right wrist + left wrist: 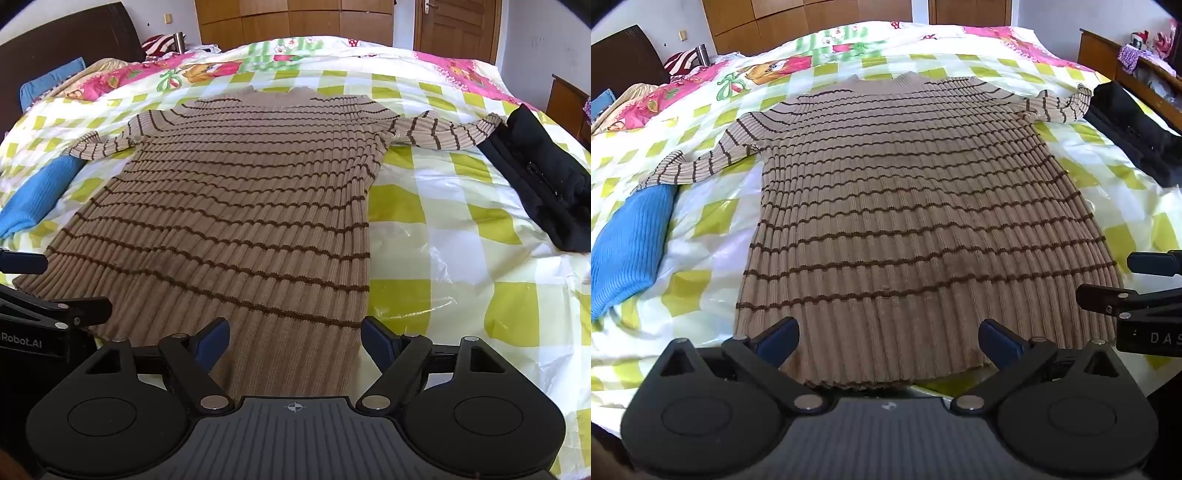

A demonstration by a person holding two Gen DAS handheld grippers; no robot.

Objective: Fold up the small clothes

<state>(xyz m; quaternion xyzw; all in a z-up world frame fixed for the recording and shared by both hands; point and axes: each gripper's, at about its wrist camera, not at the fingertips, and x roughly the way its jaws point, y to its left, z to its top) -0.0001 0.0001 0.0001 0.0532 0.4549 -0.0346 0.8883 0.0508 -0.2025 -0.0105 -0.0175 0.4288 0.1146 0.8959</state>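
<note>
A checked quilt [701, 221] covers the bed, wooden wardrobe [295, 22] behind.

Striped sweater [236, 206] lies flat on checked quilt [443, 229], jaws spread at hem.

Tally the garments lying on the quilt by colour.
Tan striped sweater: 1
Blue knit garment: 1
Black garment: 1
Total: 3
</note>
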